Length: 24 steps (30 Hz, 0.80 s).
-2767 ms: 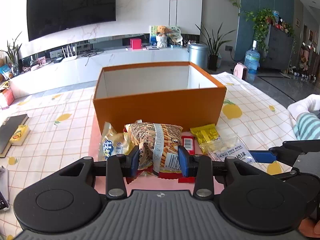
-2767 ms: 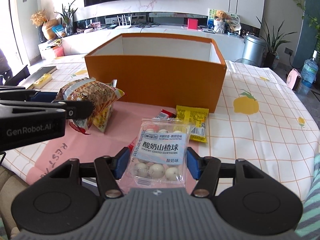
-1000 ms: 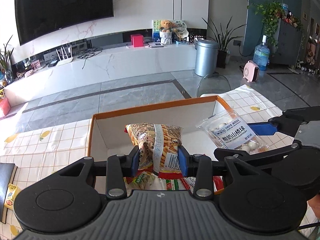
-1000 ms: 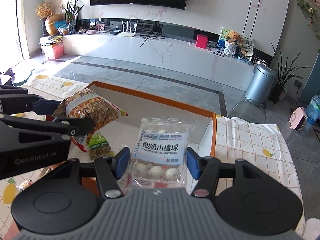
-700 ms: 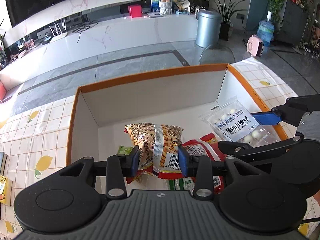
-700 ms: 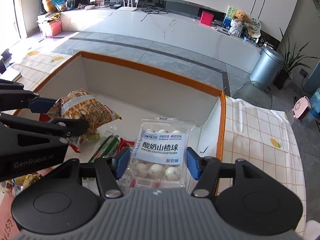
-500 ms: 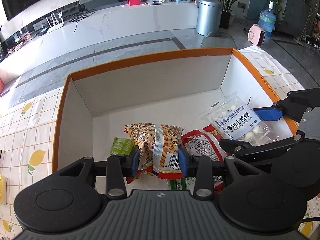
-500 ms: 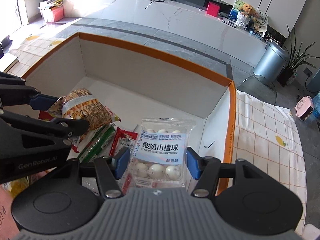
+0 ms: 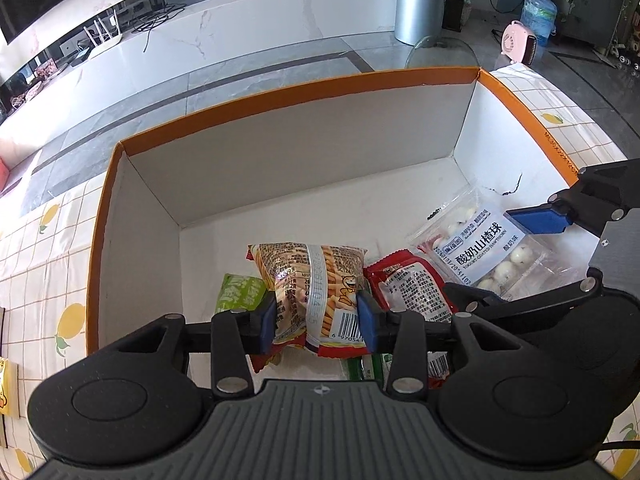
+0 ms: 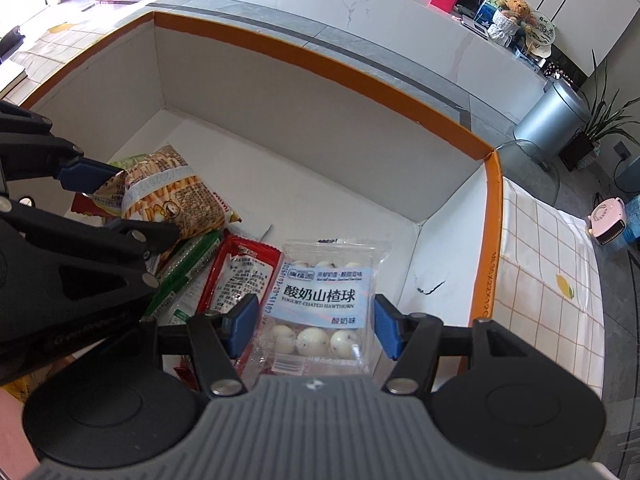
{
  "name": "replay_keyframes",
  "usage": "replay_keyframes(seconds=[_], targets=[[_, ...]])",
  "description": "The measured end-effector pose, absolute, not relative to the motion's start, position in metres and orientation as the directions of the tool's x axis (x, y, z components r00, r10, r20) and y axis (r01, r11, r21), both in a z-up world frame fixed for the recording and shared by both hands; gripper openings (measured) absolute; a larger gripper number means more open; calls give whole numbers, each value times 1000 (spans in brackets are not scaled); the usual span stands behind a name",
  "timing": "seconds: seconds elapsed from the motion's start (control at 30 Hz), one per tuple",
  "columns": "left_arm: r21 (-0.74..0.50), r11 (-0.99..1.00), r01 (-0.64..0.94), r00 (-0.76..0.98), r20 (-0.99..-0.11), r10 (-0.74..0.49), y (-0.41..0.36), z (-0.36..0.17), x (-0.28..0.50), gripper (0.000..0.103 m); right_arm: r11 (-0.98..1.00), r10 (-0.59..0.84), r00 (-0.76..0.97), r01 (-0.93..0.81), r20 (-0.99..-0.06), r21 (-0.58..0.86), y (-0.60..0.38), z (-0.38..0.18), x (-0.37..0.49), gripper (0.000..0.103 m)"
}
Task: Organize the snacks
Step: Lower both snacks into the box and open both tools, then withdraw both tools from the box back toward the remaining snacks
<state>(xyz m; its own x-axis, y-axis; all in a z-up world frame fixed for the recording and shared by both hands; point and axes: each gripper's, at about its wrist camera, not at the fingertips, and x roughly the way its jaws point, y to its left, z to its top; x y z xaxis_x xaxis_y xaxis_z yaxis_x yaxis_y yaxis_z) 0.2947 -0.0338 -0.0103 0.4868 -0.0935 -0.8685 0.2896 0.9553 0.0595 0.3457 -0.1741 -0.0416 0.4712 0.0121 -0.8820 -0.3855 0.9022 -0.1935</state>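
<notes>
My left gripper (image 9: 316, 322) is shut on a yellow bag of stick snacks (image 9: 310, 280) and holds it inside the orange box (image 9: 280, 92), low over the snacks there. My right gripper (image 10: 316, 326) is shut on a clear pack of yogurt hawthorn balls (image 10: 320, 304), also inside the box (image 10: 320, 46), near its right wall. The stick snack bag (image 10: 168, 196) and the left gripper show at the left of the right wrist view. The hawthorn pack (image 9: 480, 252) shows at the right of the left wrist view.
On the box floor lie a red packet (image 9: 412, 284), a green packet (image 9: 240, 292) and green stick packets (image 10: 188, 264). The box stands on a checked lemon-print tablecloth (image 10: 548, 264). The far half of the box floor (image 9: 320, 216) is bare white.
Both grippers have moved forward and down into the orange box with their snacks still held. The box interior now fills both views.
</notes>
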Motion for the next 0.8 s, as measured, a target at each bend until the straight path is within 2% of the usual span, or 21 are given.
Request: replay_keyframes(seconds=[0.1, 0.23, 0.3, 0.37, 0.4, 0.5, 0.8], targets=[[51, 957, 286, 483, -870, -99, -33, -11, 295, 47, 901, 11, 468, -387, -884, -194, -174, -42, 345, 60], [59, 960, 275, 486, -870, -86, -31, -9, 296, 53, 902, 2, 463, -384, -887, -198, -173, -41, 346, 62], [65, 961, 268, 493, -866, -79, -31, -6, 295, 58, 900, -3, 467, -384, -884, -206, -172, -39, 345, 63], [81, 962, 261, 508, -859, -65, -31, -2, 294, 71, 895, -6, 475, -390, -880, -216, -171, -35, 343, 63], [88, 962, 259, 516, -854, -60, -31, 0, 292, 72, 895, -9, 479, -389, -878, -221, -172, -33, 342, 64], [91, 962, 257, 532, -844, -63, -30, 8, 288, 73, 896, -16, 501, -377, -866, -235, -173, -24, 338, 70], [137, 961, 242, 633, -773, -50, -34, 41, 261, 81, 910, 2, 563, -345, -826, -232, -180, 12, 312, 74]])
